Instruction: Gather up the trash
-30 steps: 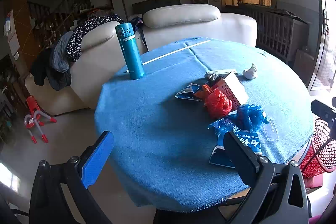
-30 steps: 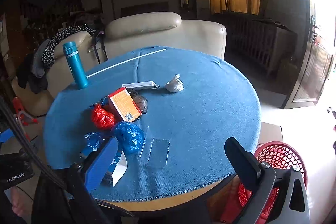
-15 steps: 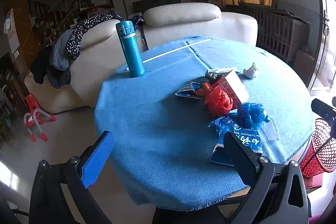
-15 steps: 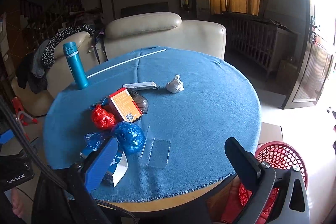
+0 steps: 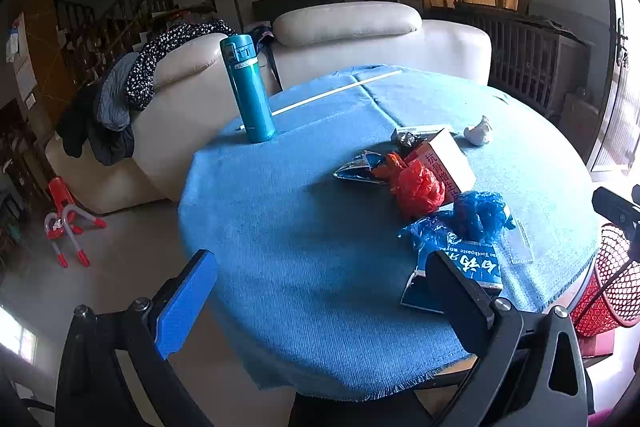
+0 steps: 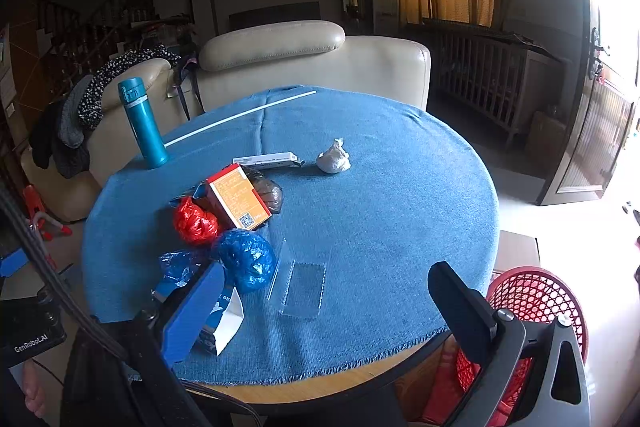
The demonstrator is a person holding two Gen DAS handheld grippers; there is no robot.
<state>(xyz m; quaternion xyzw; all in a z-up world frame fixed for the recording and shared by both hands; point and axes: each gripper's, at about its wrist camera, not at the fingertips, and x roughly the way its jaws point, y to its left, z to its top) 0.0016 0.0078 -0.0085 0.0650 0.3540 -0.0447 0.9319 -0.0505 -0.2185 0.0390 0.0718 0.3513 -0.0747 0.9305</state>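
Both jaws stand spread wide and hold nothing: the left gripper (image 5: 320, 291) and right gripper (image 6: 332, 291) hover at the near edge of the round table under its blue woven cloth (image 6: 380, 211). Trash lies heaped on that cloth: a crumpled red plastic bag (image 6: 195, 221), a crumpled blue plastic bag (image 6: 248, 259), an orange cardboard box (image 6: 238, 201). A red mesh wastebasket (image 6: 536, 303) sits on the floor just beside the table. Collection looks not yet begun; next, one gripper should reach in and close on the nearest blue bag
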